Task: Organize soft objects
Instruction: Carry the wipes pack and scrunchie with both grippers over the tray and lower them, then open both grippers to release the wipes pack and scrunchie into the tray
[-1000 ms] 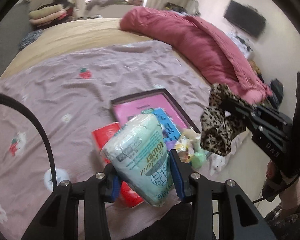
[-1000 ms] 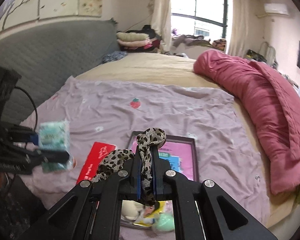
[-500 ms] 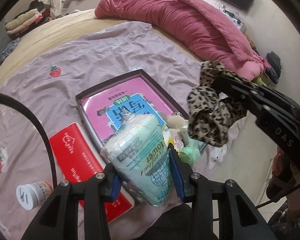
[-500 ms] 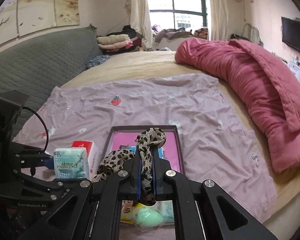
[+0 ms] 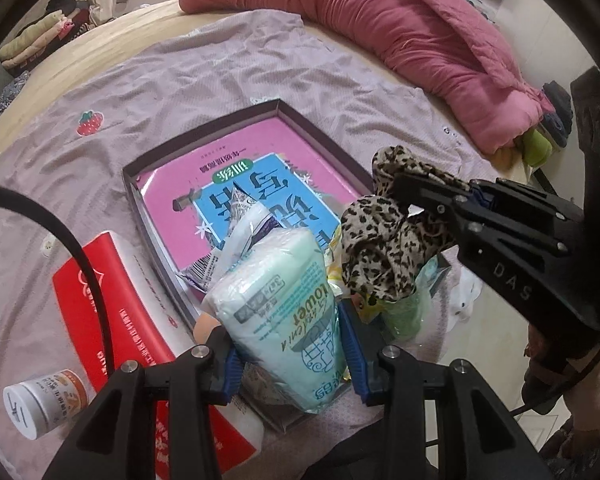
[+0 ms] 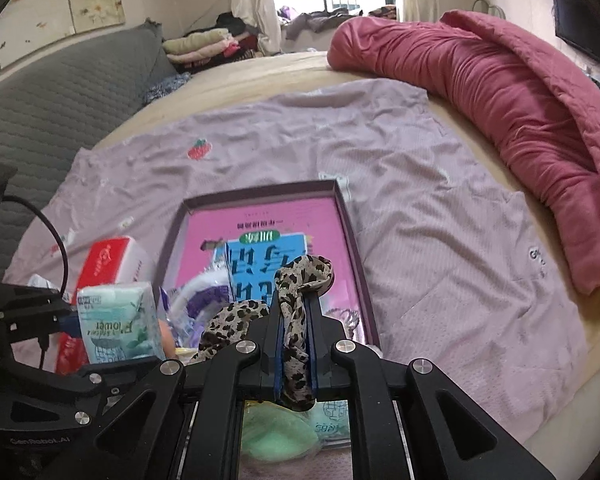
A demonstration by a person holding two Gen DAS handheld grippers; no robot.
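Note:
My left gripper (image 5: 290, 344) is shut on a pale green tissue pack (image 5: 284, 308), held above the near end of a dark-rimmed box (image 5: 320, 136); the pack also shows in the right wrist view (image 6: 116, 326). My right gripper (image 6: 294, 344) is shut on a leopard-print scrunchie (image 6: 300, 280), which hangs over the box's near right side in the left wrist view (image 5: 384, 248). The box (image 6: 352, 236) holds a pink and blue book (image 5: 252, 188), a purple snack bag (image 5: 240, 216) and a green soft item (image 6: 280, 436).
A red tissue box (image 5: 112, 304) lies left of the box on the lilac sheet (image 5: 140, 92). A small white jar (image 5: 46, 404) lies at the near left. A rolled pink quilt (image 6: 500, 88) runs along the right. Folded clothes (image 6: 204, 46) sit at the far end.
Both grippers have moved forward and down toward the box with their loads. The box and red tissue box now look larger and closer.

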